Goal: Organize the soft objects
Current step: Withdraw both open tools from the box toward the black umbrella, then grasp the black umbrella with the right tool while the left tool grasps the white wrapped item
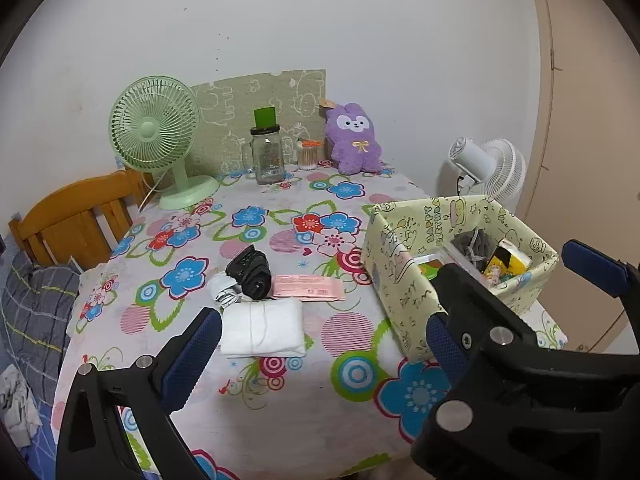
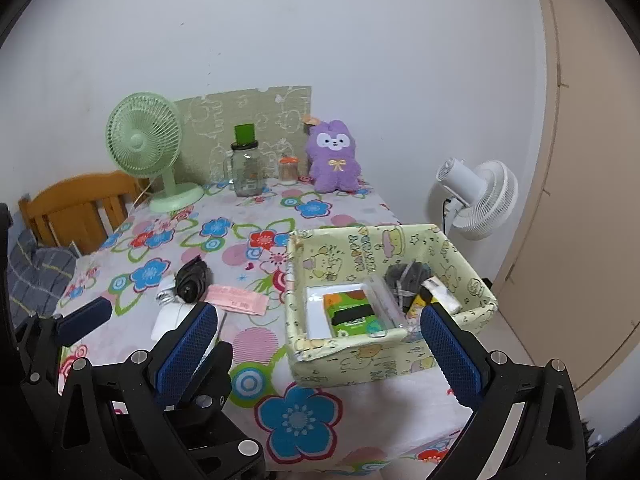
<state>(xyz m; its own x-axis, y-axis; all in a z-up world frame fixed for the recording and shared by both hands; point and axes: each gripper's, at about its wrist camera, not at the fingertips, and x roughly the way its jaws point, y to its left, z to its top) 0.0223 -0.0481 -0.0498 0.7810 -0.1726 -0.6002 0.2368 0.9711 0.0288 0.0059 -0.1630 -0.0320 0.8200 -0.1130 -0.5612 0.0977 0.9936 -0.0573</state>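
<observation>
Both grippers hang over the near edge of the table, and both stand wide open with nothing between their blue pads. Left gripper frames a folded white cloth, which lies flat on the flowered tablecloth just ahead of its left finger. Its long axis runs left to right across the view, and a thin thread crosses it. Just behind the cloth a rolled black sock lies with its long axis running from the front to the back of the table, the open end toward the camera. A small white bundle touches its left side, and a flat pink packet lies at its right with its long side across the table.

Right gripper frames the near wall of a pale yellow cardboard box with cartoon print. Inside the box, grey yarn lies in the far right part, and a green packet sits in a clear tray.
</observation>
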